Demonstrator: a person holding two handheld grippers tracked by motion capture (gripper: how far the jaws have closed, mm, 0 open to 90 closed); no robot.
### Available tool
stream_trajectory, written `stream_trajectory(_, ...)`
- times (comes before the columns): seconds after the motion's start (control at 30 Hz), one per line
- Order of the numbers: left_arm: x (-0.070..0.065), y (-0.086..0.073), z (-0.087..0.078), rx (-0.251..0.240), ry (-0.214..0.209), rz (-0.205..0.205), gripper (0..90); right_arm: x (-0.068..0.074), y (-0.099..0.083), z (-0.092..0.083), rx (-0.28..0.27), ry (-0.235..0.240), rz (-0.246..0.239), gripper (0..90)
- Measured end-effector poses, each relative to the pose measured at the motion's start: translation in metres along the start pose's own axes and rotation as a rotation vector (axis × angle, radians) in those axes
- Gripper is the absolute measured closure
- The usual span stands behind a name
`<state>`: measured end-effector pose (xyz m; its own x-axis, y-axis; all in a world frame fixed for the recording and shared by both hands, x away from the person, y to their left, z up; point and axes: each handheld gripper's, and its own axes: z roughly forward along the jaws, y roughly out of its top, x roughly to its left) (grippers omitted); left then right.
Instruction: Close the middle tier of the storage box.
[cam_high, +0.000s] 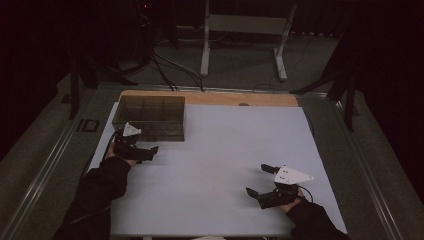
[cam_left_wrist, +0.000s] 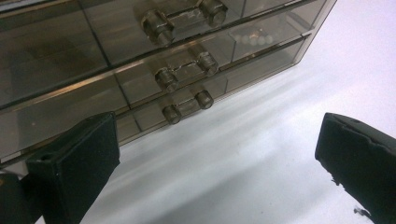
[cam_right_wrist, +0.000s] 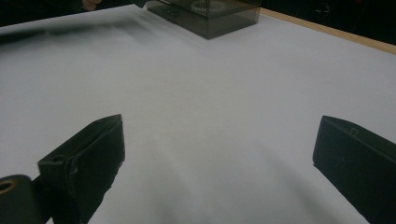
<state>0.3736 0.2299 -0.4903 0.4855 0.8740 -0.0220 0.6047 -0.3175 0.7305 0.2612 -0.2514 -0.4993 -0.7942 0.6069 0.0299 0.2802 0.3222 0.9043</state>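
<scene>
Plainly, the risk is a missed grab: the drawer box (cam_high: 149, 117) is light, clear plastic, and its handles (cam_left_wrist: 187, 74) are small round-ended bars, so a pad closing off-centre could slip off or shove the whole box across the worktop (cam_high: 220, 165). That box stands at the far left, just beyond the left hand-held gripper (cam_high: 150, 150), whose jaws stand wide apart and empty, aimed at its front. Near right, the right hand-held gripper (cam_high: 260, 180) also gapes, well apart from it.
</scene>
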Motion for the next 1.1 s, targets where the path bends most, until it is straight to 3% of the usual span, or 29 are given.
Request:
stream_trajectory(0.13, -0.001, 0.002, -0.001, -0.008, -0.037, 0.012, 1.4, 0.0, 0.0, 0.0, -0.001, 0.001, -0.003, 2.2)
stream_trajectory(0.37, -0.004, 0.0, -0.002, -0.022, -0.143, 0.012, 1.4, 0.0, 0.0, -0.001, -0.002, 0.001, -0.001, 2.2)
stream_trajectory(0.6, -0.007, 0.004, -0.006, -0.053, -0.211, 0.032, 1.4, 0.001, 0.0, 0.0, -0.001, 0.0, -0.003, 2.2)
stream_trajectory(0.9, -0.018, 0.007, -0.015, -0.065, -0.226, 0.064, 1.4, 0.001, 0.001, 0.0, -0.001, -0.001, -0.008, 2.2)
stream_trajectory(1.1, -0.02, 0.003, -0.02, -0.062, -0.225, 0.062, 1.4, 0.001, 0.001, -0.001, -0.005, -0.001, -0.006, 2.2)
